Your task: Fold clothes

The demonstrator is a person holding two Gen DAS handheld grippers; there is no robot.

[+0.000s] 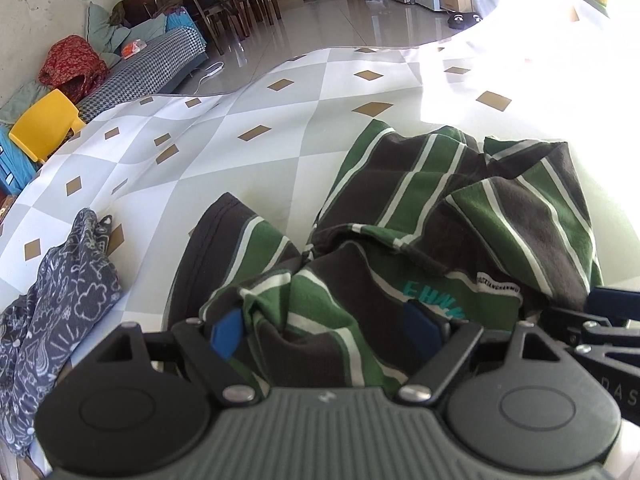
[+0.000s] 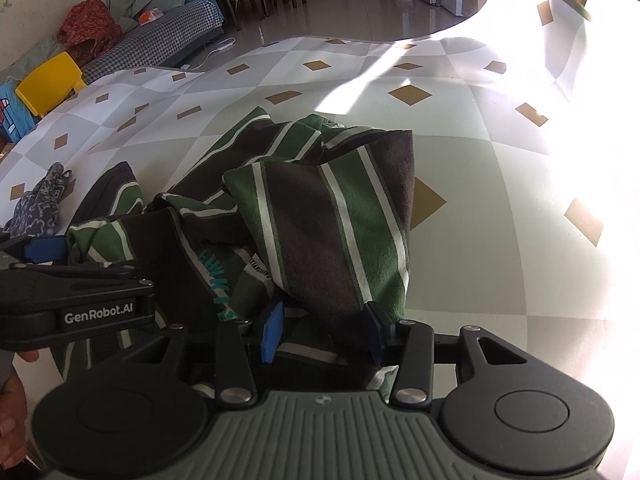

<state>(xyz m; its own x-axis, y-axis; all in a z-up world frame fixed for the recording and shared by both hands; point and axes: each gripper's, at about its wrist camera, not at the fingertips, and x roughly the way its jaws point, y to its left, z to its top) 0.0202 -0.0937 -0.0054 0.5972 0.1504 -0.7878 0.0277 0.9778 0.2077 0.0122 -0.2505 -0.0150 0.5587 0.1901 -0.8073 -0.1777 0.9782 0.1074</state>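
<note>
A green, brown and white striped shirt (image 1: 420, 208) lies crumpled on the checked table cover (image 1: 224, 136). My left gripper (image 1: 324, 330) stands wide over its near edge. A bunch of the shirt lies between the blue pads (image 1: 226, 334), which do not squeeze it. My right gripper (image 2: 323, 334) has a raised flap of the striped shirt (image 2: 328, 216) filling the gap between its blue pads (image 2: 270, 336), and the flap stands up from them. The left gripper (image 2: 44, 250) also shows at the left edge of the right wrist view, held by a hand (image 2: 12, 408).
A dark garment with white doodle print (image 1: 60, 304) lies on the cover to the left of the shirt. Beyond the table edge are a yellow chair (image 1: 44, 124), a sofa with cushions (image 1: 132, 68) and a tiled floor (image 1: 340, 12). Bright sunlight washes out the right side of the cover (image 2: 560, 128).
</note>
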